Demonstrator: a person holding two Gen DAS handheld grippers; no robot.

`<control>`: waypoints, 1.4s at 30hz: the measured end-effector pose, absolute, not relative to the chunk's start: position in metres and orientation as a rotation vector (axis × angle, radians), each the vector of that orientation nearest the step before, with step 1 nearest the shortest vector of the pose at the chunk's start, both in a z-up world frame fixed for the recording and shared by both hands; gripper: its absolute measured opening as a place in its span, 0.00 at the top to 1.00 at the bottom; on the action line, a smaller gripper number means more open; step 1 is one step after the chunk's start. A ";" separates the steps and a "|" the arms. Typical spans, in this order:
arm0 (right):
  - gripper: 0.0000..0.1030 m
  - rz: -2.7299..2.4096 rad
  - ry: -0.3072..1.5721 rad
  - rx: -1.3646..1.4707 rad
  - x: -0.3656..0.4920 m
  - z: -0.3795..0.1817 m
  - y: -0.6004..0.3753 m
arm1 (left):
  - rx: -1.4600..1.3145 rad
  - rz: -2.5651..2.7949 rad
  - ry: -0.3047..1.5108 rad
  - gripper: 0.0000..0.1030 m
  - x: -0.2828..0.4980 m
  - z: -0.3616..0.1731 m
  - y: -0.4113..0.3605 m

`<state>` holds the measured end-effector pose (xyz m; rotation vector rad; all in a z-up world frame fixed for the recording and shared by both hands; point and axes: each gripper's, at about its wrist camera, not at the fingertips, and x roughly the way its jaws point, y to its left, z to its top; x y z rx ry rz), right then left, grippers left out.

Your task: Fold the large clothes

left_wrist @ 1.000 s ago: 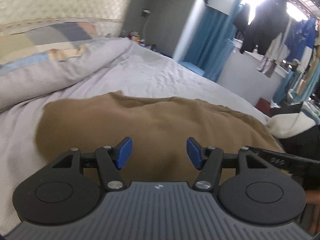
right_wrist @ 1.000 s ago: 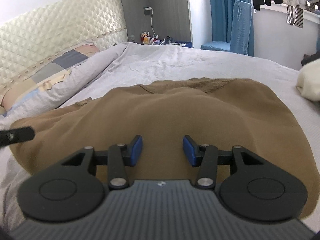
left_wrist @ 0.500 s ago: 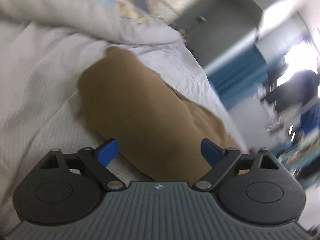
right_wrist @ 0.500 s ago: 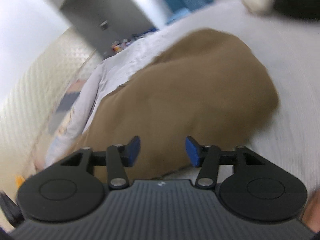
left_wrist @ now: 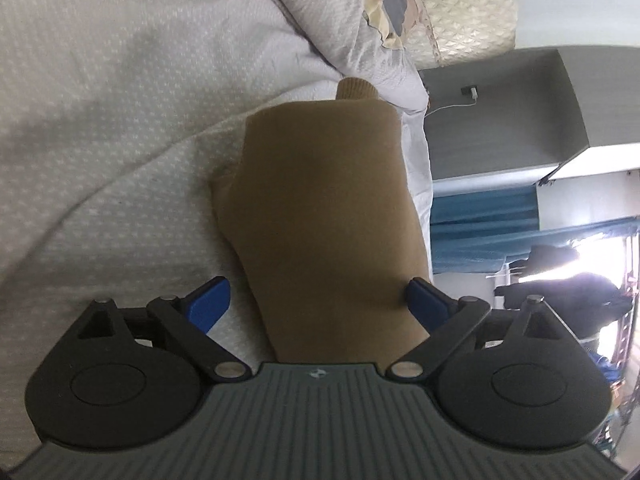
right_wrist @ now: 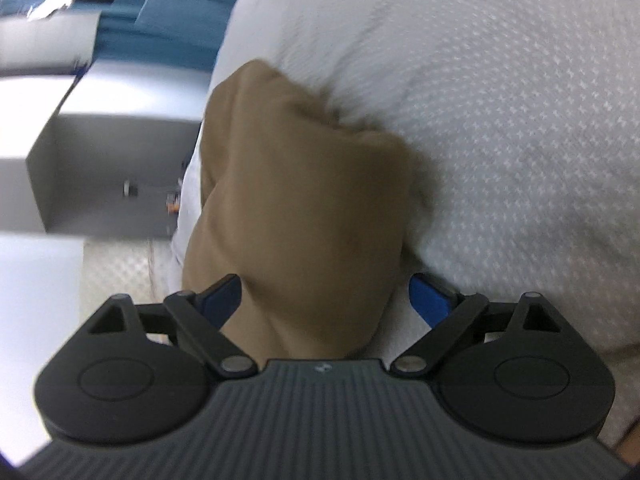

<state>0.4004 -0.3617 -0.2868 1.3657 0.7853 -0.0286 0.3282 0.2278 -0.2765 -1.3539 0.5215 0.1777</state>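
A brown sweater [left_wrist: 324, 204] lies on the pale grey bed cover [left_wrist: 100, 120], with one ribbed cuff [left_wrist: 356, 89] at its far end. My left gripper [left_wrist: 318, 306] is rolled on its side and wide open, its blue pads straddling the sweater's near edge. In the right wrist view the sweater [right_wrist: 304, 208] bunches into folds on the cover [right_wrist: 500, 120]. My right gripper [right_wrist: 325, 300] is also rolled sideways and wide open, with the sweater's edge between its jaws. Neither gripper pinches the cloth.
A rolled duvet and patchwork pillow [left_wrist: 360, 12] lie by the quilted headboard [left_wrist: 468, 12]. A grey cabinet [left_wrist: 500, 112], blue curtains [left_wrist: 480, 232] and hanging dark clothes [left_wrist: 568, 292] stand beyond the bed. The cabinet also shows in the right wrist view [right_wrist: 112, 176].
Both grippers have rolled about a quarter turn, dropped to the sweater's side edges, and opened wider. The sweater itself has not moved much.
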 end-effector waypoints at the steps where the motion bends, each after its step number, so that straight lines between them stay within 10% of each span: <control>1: 0.09 -0.038 0.784 1.373 0.405 -0.288 -0.359 | -1.367 0.177 0.514 0.05 0.329 -0.278 0.228; 18: 0.00 0.182 0.549 1.247 0.430 -0.252 -0.341 | -1.564 0.142 0.431 0.01 0.347 -0.297 0.237; 42: 0.00 0.066 0.677 1.257 0.444 -0.277 -0.351 | -1.460 -0.082 0.381 0.03 0.364 -0.262 0.236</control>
